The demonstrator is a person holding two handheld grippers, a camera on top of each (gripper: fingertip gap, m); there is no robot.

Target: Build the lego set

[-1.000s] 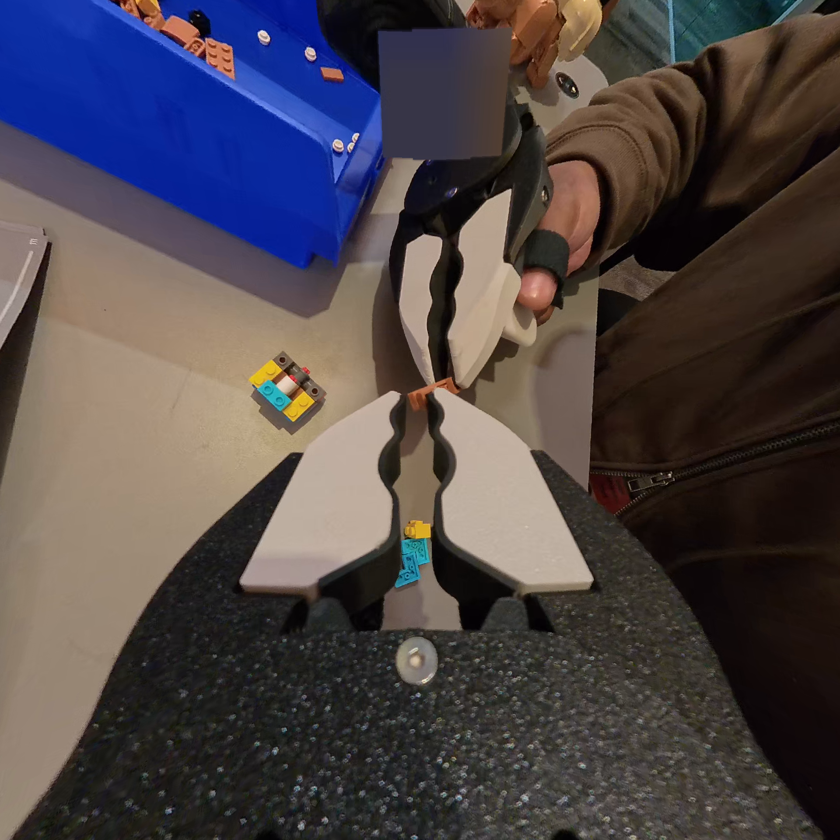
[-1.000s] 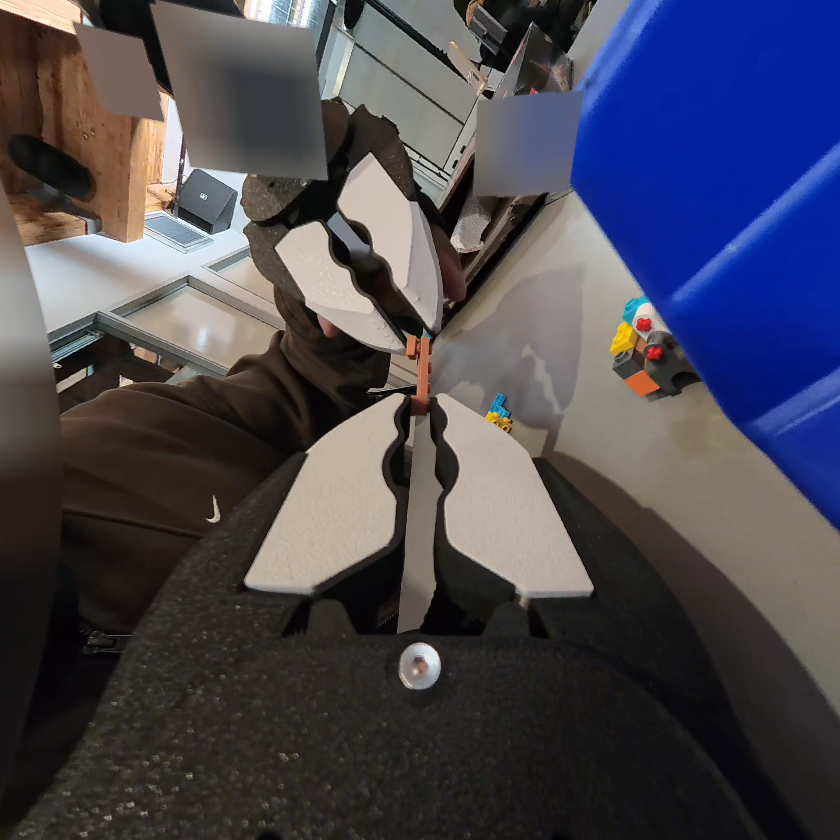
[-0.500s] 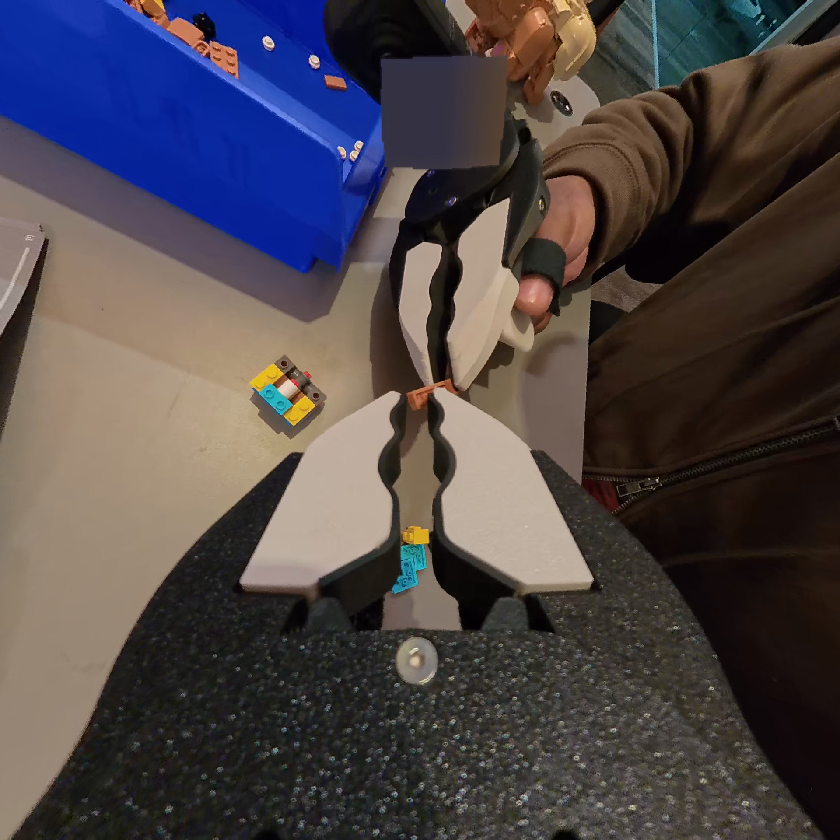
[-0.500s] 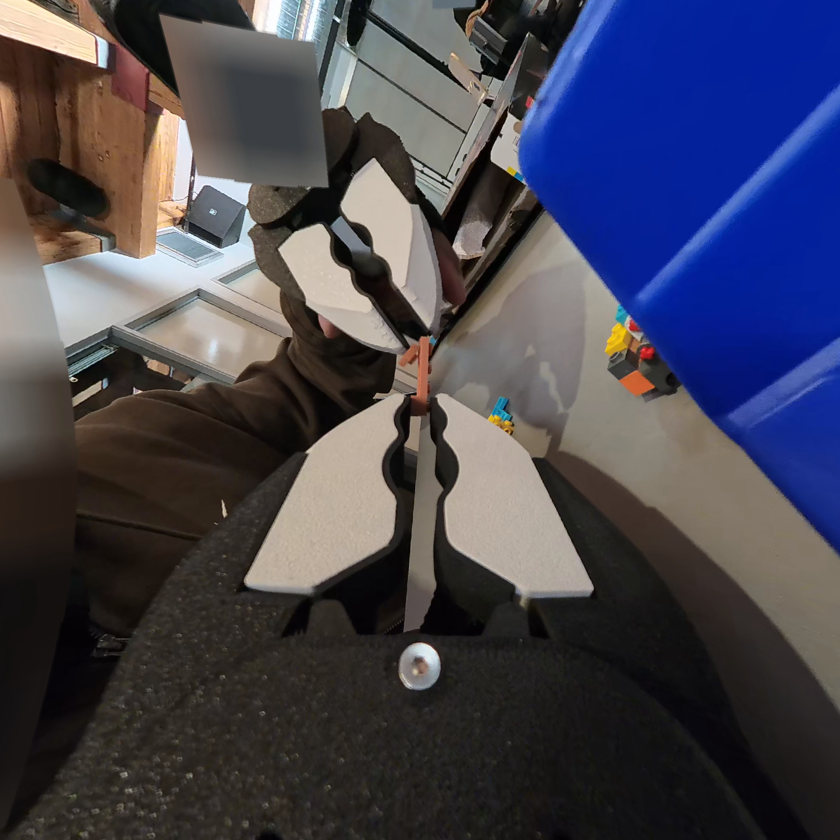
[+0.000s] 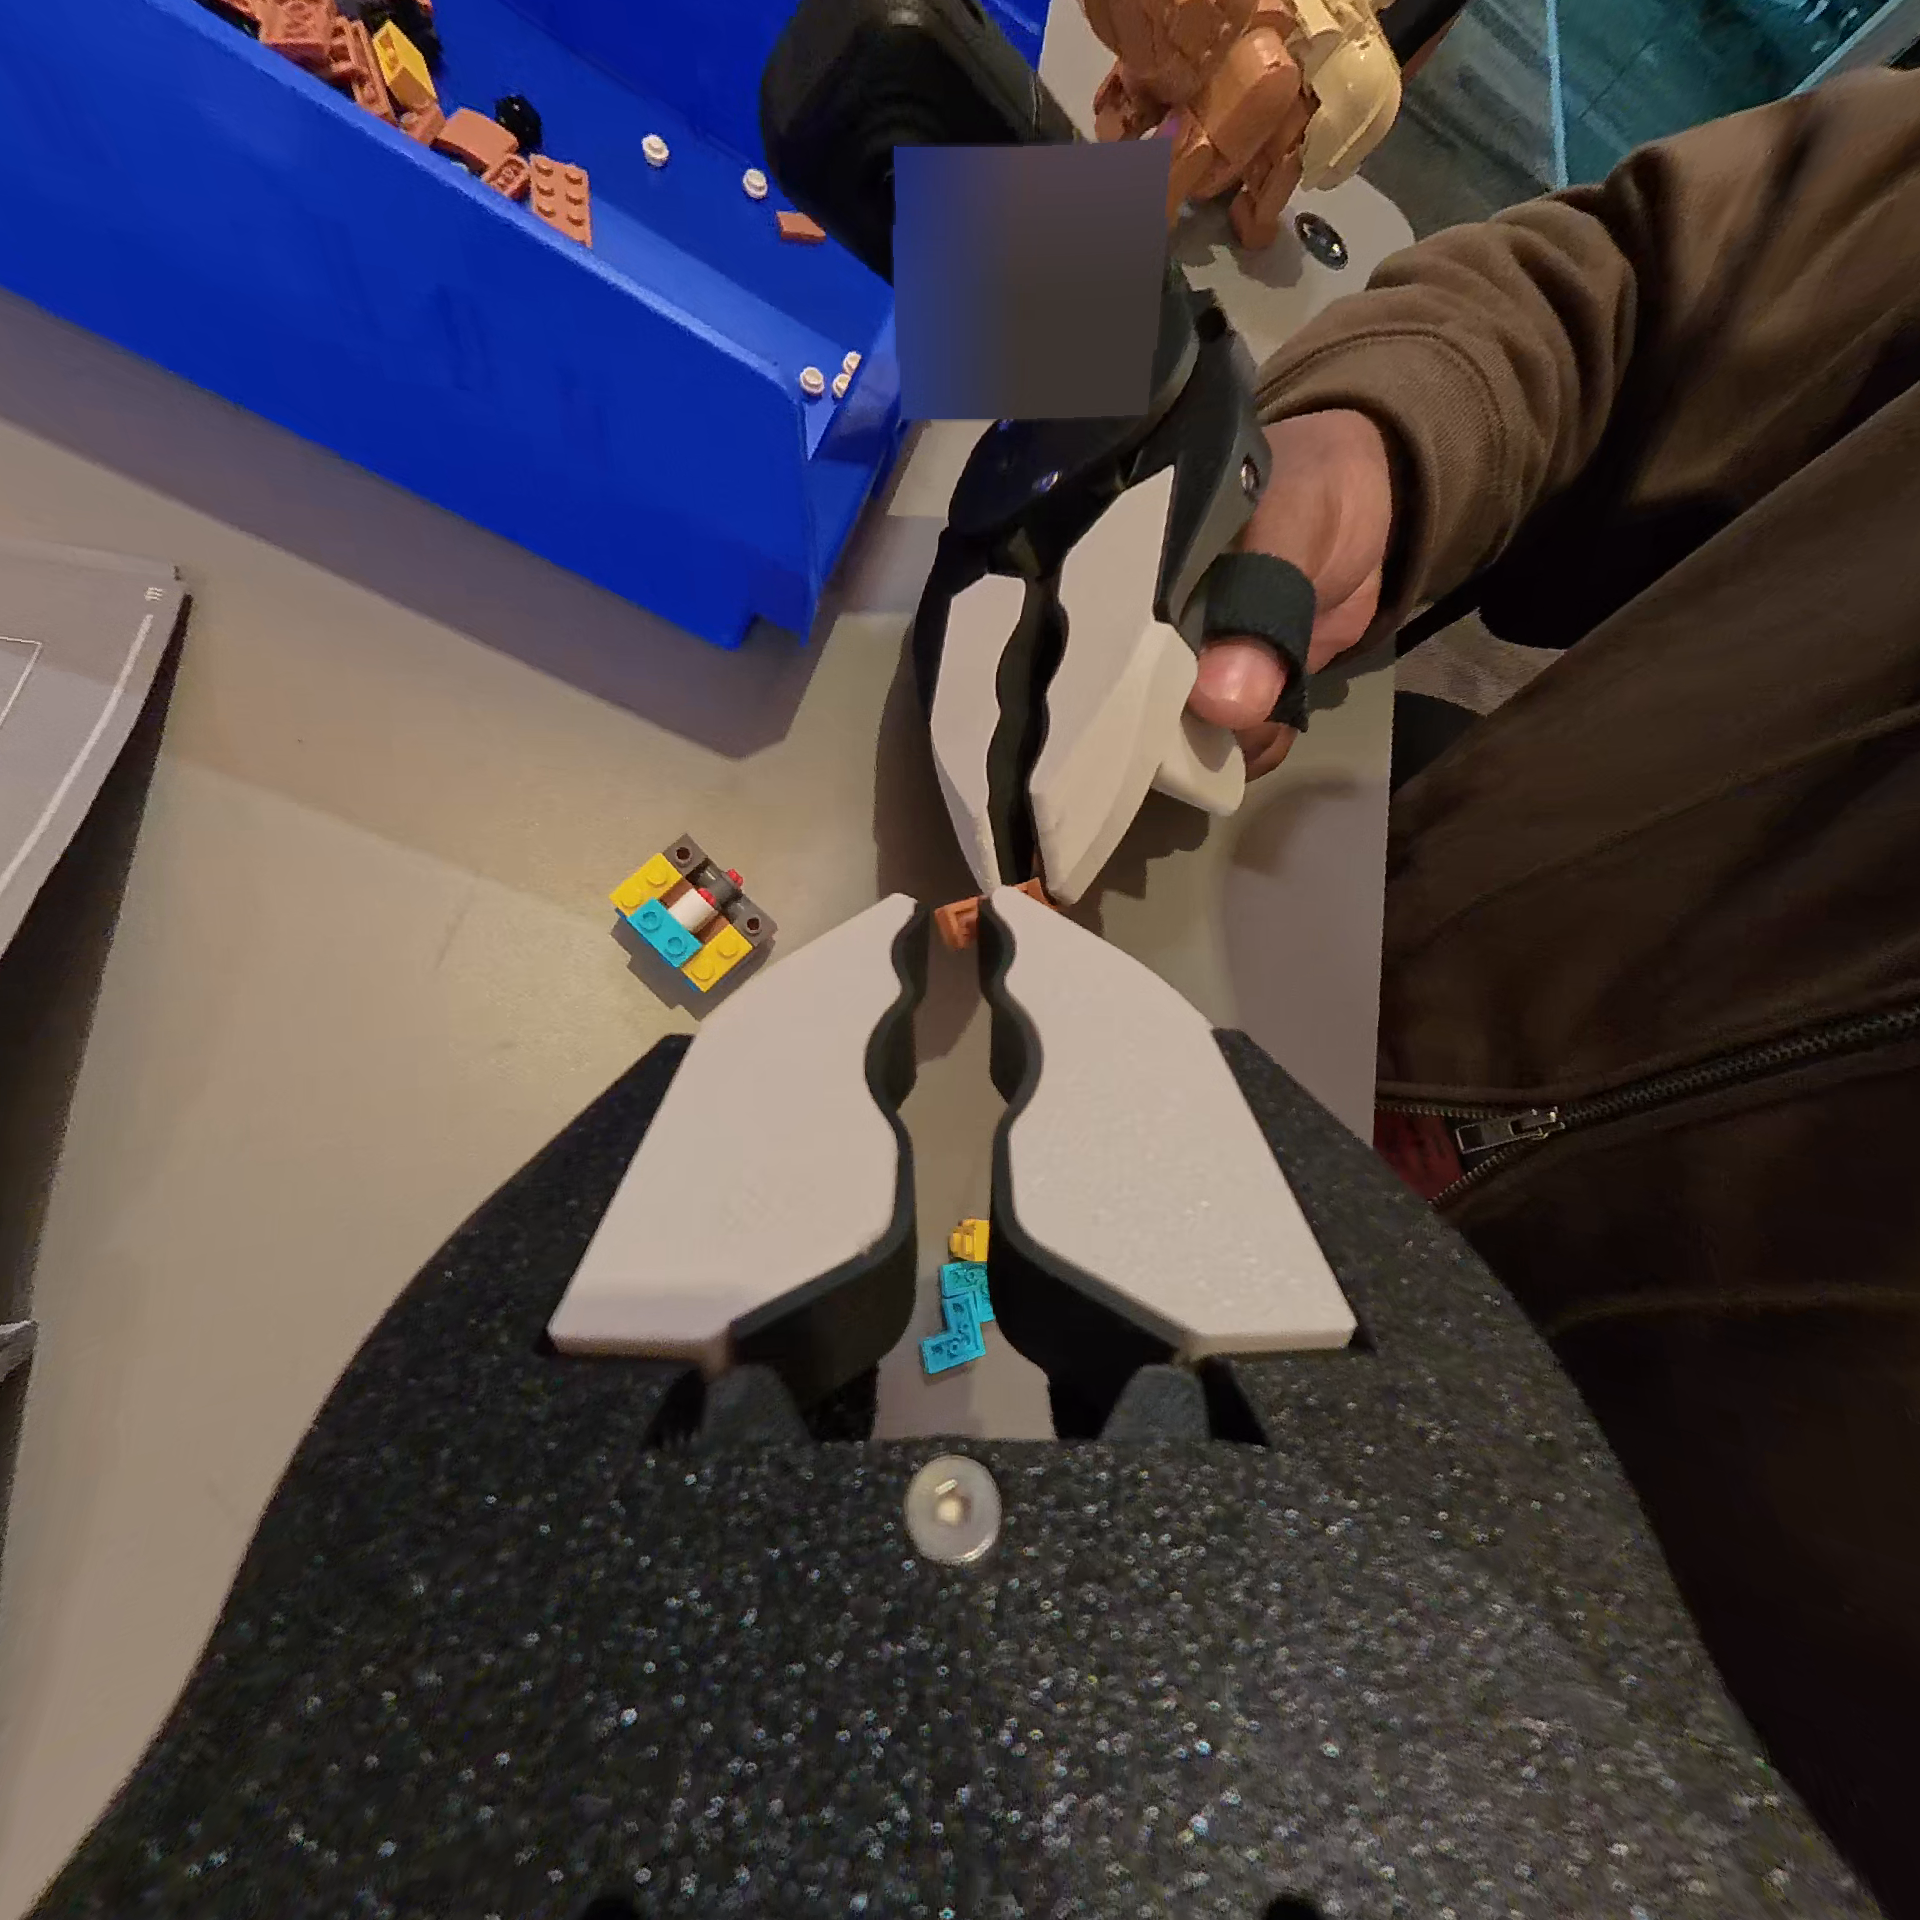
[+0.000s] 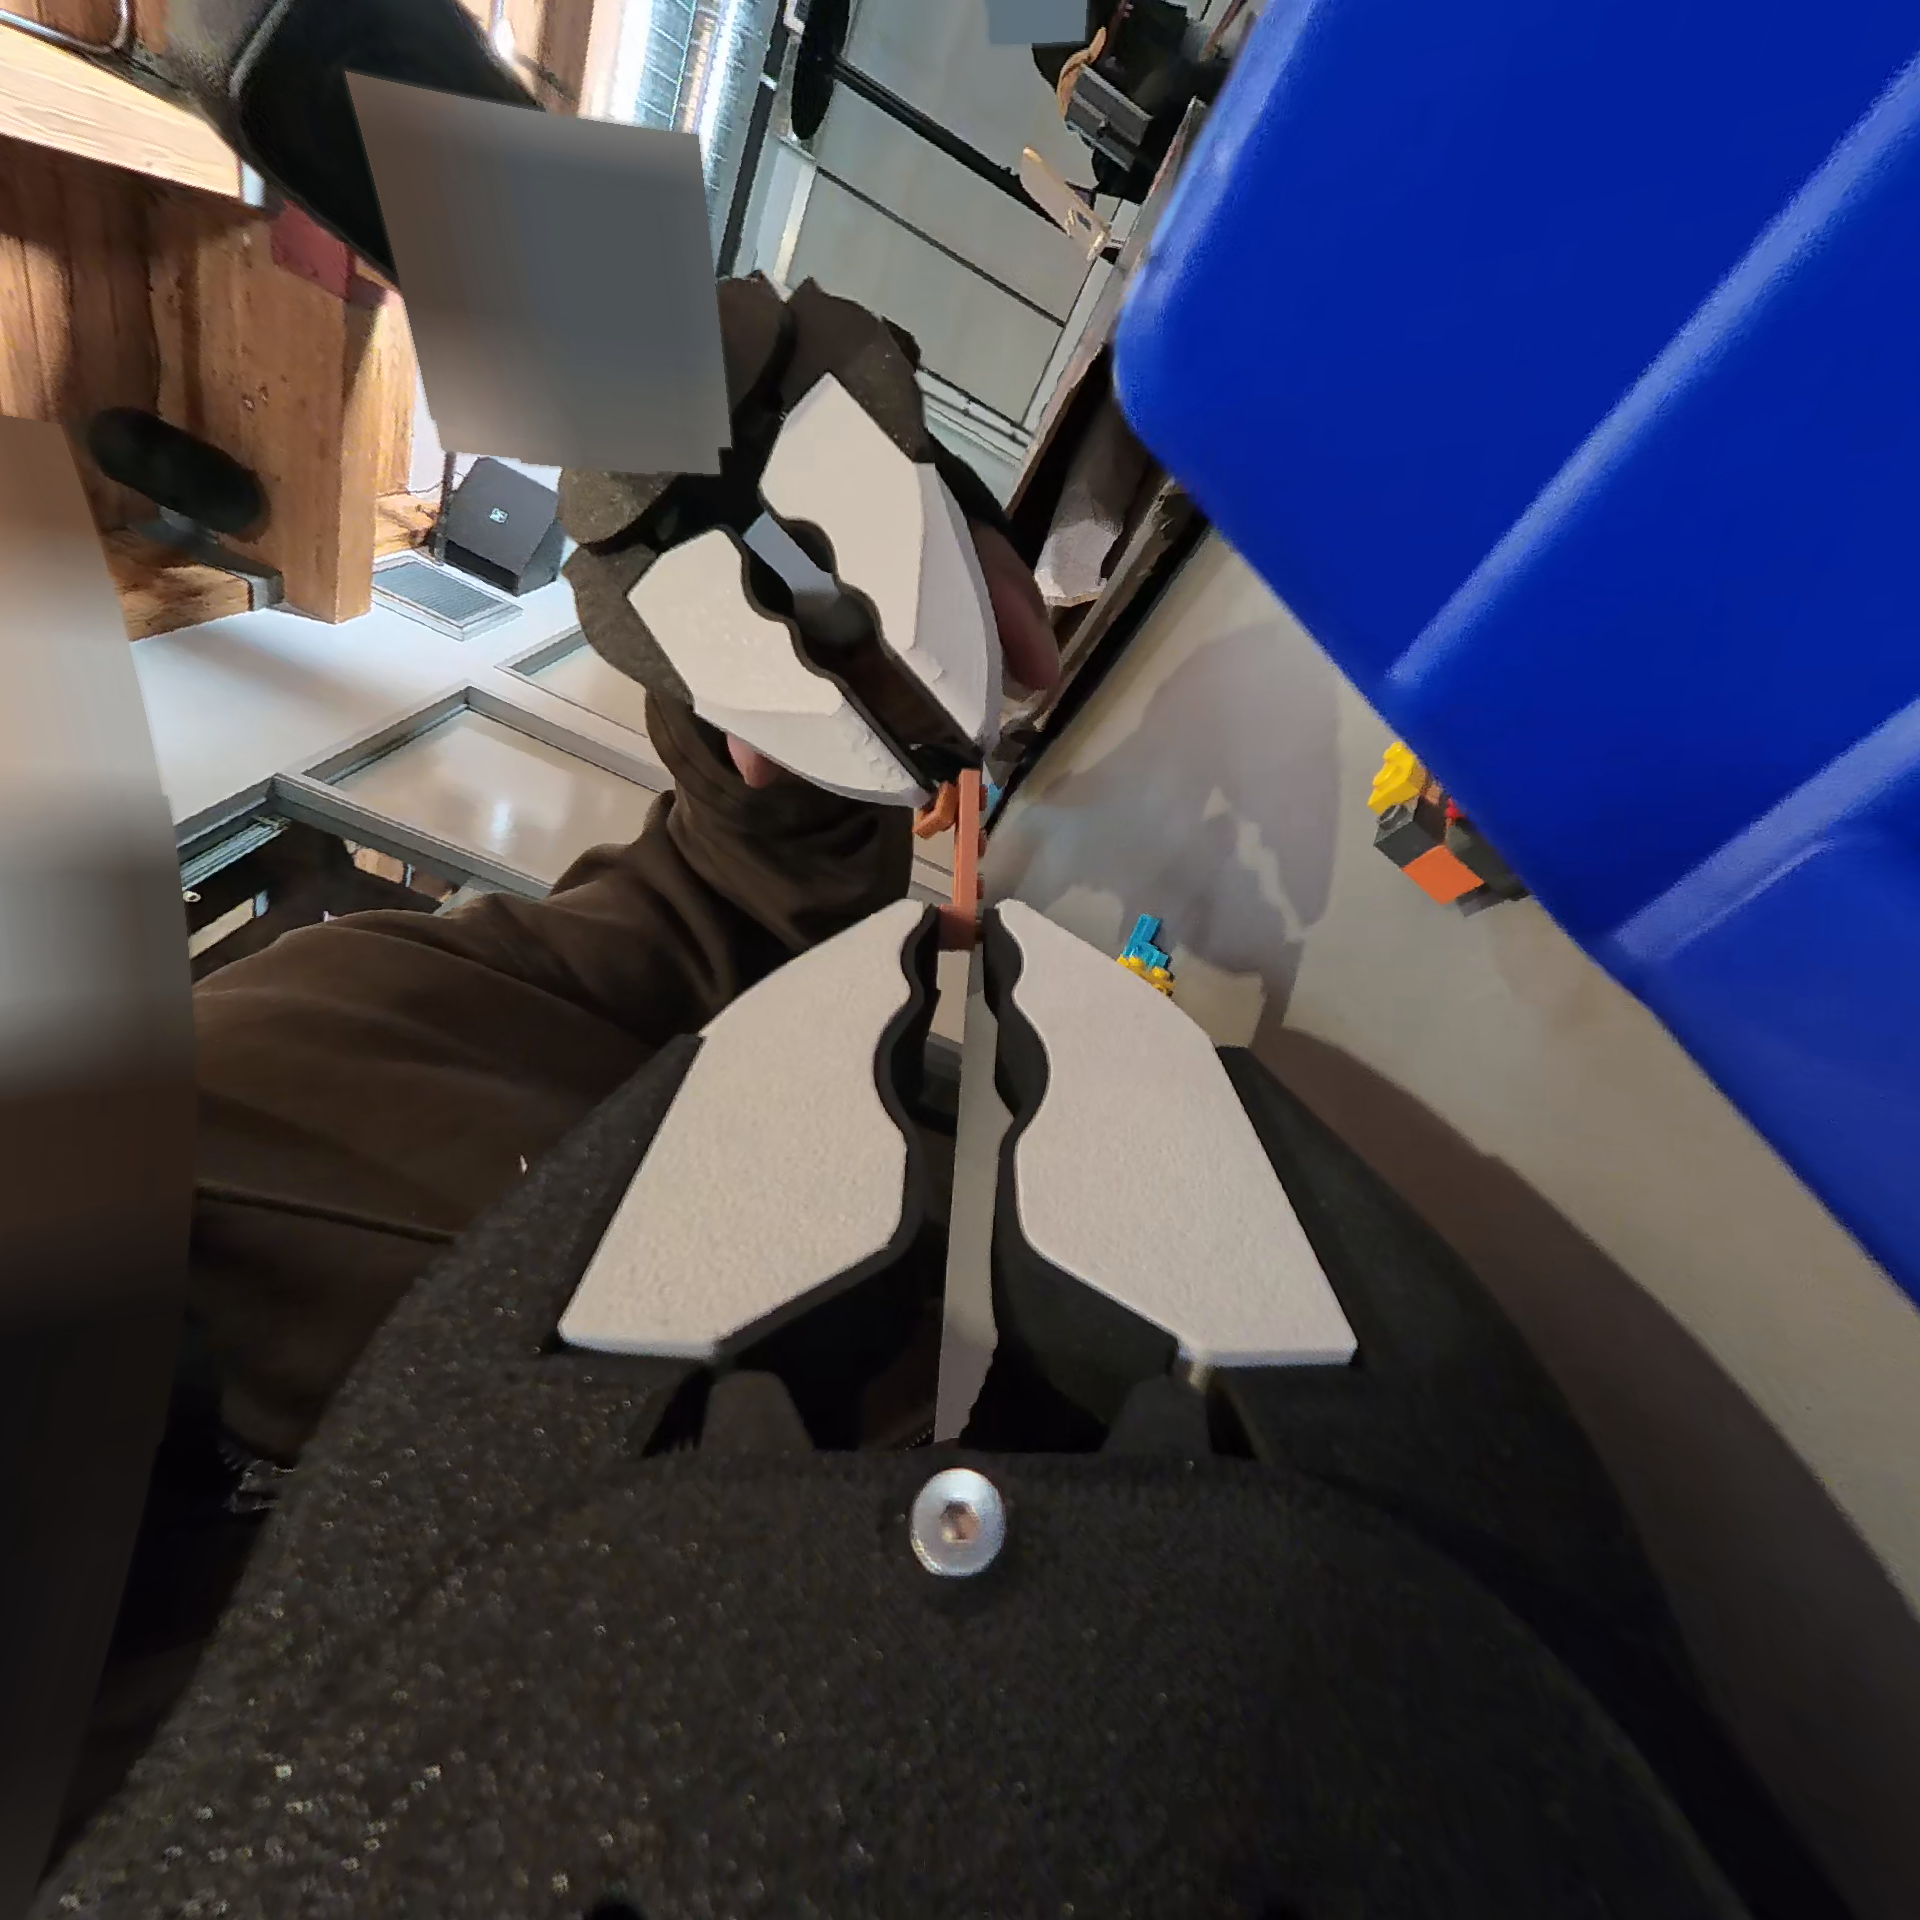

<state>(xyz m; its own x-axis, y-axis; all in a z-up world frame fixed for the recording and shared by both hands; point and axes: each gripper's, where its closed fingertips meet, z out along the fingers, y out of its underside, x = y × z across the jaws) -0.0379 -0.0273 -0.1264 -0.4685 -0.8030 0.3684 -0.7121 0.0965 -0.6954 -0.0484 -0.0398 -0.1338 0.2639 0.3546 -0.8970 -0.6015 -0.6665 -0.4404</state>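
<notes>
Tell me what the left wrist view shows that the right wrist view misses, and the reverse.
Only the left wrist view: loose bricks inside the blue bin, a tan brick figure, a grey booklet corner.

Only the right wrist view: wooden furniture and the floor beyond the table.

Both: the left claw and right claw pinching a brown piece between them, the small colourful build, and the teal pieces.

No legible text, brand, number or sign, grey printed sheet (image 5: 62, 707) at table's left edge bears marks too small to read, small logo on black box (image 6: 499, 520) unreadable
</notes>
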